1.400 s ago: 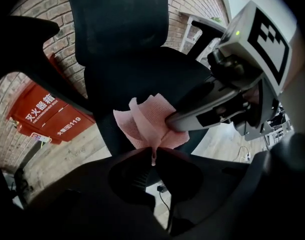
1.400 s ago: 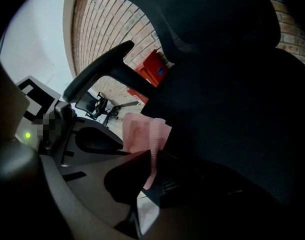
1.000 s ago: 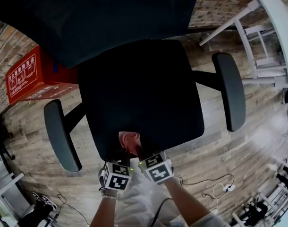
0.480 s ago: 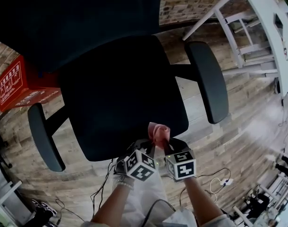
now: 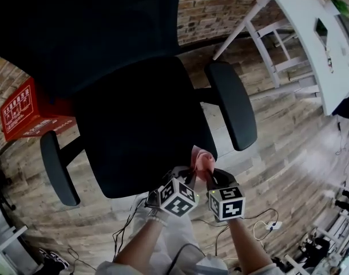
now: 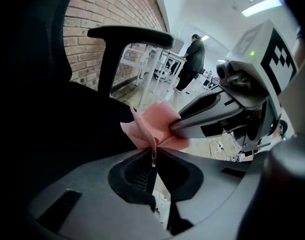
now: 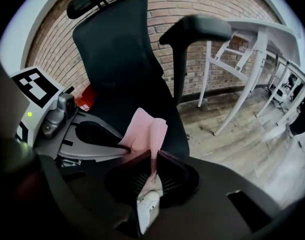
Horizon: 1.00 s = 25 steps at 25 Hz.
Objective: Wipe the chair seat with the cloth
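The black office chair's seat (image 5: 140, 125) fills the middle of the head view, its tall back (image 7: 117, 49) behind it. A small pink cloth (image 5: 202, 161) is bunched at the seat's front right corner. Both grippers hold it from the near side. My left gripper (image 5: 193, 174) is shut on the cloth (image 6: 155, 129), which stands up from its closed jaws. My right gripper (image 5: 210, 176) is shut on the same cloth (image 7: 145, 131), pinched in a thin fold. The two grippers sit side by side and nearly touch; each shows in the other's view, the right gripper (image 6: 192, 125) and the left gripper (image 7: 111, 146).
Armrests stand at the chair's left (image 5: 59, 168) and right (image 5: 231, 105). A red box (image 5: 26, 105) lies on the wooden floor by the brick wall. A white table (image 5: 312, 33) stands at the far right. Cables (image 5: 260, 228) trail on the floor. A person (image 6: 192, 59) stands far off.
Both grippers have carried the cloth to the right along the seat's front edge, from its front middle to the front right corner. The head view has swung with them.
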Tool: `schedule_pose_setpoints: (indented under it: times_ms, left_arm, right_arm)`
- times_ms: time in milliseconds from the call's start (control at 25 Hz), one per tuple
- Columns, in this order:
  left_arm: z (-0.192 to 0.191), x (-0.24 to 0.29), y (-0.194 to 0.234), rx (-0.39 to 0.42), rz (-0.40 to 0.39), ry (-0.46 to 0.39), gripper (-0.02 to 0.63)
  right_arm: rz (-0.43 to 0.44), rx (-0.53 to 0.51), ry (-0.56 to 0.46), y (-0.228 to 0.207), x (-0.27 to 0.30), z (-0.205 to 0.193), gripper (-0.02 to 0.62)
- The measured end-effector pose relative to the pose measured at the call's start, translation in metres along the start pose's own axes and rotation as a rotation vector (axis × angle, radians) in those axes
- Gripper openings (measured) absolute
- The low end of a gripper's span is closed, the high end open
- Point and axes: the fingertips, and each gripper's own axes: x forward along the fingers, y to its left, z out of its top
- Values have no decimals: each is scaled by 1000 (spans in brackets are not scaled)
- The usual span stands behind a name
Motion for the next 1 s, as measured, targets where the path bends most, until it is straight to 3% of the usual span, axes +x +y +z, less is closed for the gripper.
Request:
schedule_pose_setpoints:
  times_ms: [280, 640, 1000]
  left_arm:
    - [76, -103, -3, 82, 51, -108, 37]
    - [164, -240, -7, 190, 142, -298, 37]
    - [203, -354, -36, 313, 225, -424, 37]
  right_arm:
    - [30, 17, -186, 29, -88, 82, 52]
    - [66, -51, -440, 76, -204, 191, 51]
    - [148, -111, -608, 129, -300, 235, 51]
